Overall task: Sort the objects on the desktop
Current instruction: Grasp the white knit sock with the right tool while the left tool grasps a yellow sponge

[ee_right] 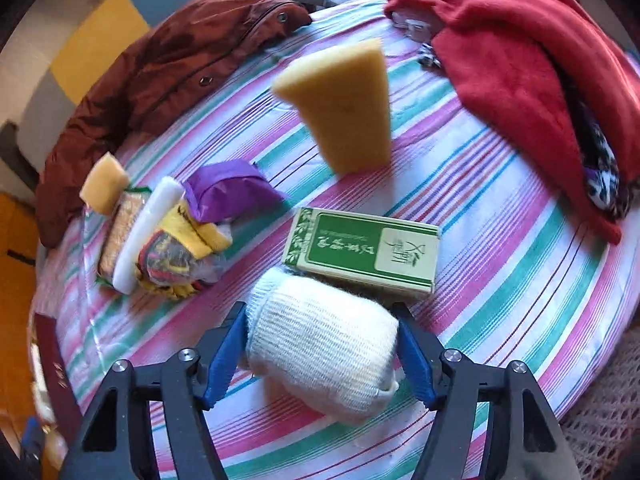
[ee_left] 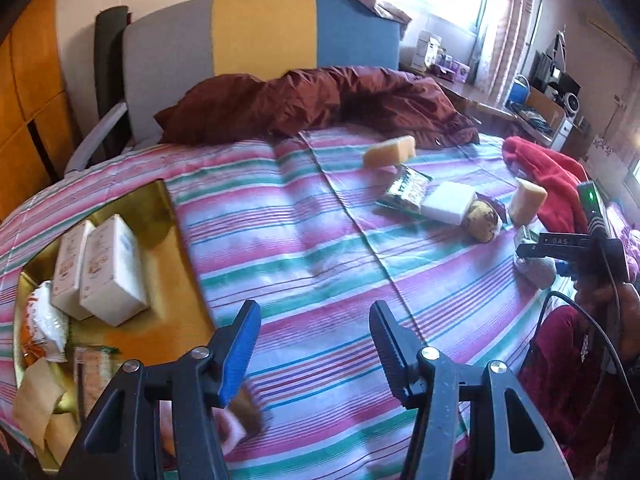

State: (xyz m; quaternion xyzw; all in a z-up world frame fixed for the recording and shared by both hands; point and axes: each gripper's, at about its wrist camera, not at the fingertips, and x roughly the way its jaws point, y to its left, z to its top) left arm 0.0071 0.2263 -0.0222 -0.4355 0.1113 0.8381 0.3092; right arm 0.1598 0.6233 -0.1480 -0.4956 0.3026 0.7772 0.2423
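My right gripper (ee_right: pixel 320 312) is shut on a white knitted roll (ee_right: pixel 320 352); both blue pads press its sides just above the striped cloth (ee_right: pixel 500 240). Right behind the roll lies a green box (ee_right: pixel 364 252), and a tall yellow sponge (ee_right: pixel 344 108) stands further back. My left gripper (ee_left: pixel 314 308) hangs open over the cloth, nothing between its fingers. To its left a gold tray (ee_left: pixel 160 208) holds two white boxes (ee_left: pixel 108 272), a snack packet (ee_left: pixel 44 320) and sponges (ee_left: pixel 36 400). A blurred brown and pink thing (ee_left: pixel 244 412) shows under its left finger.
A pile at the left has a small sponge (ee_right: pixel 104 184), a white block (ee_right: pixel 148 232), a biscuit pack and a purple wrapper (ee_right: pixel 228 192). A brown jacket (ee_right: pixel 160 76) lies along the far edge, a red garment (ee_right: pixel 520 60) at the right. A chair (ee_left: pixel 260 40) stands behind.
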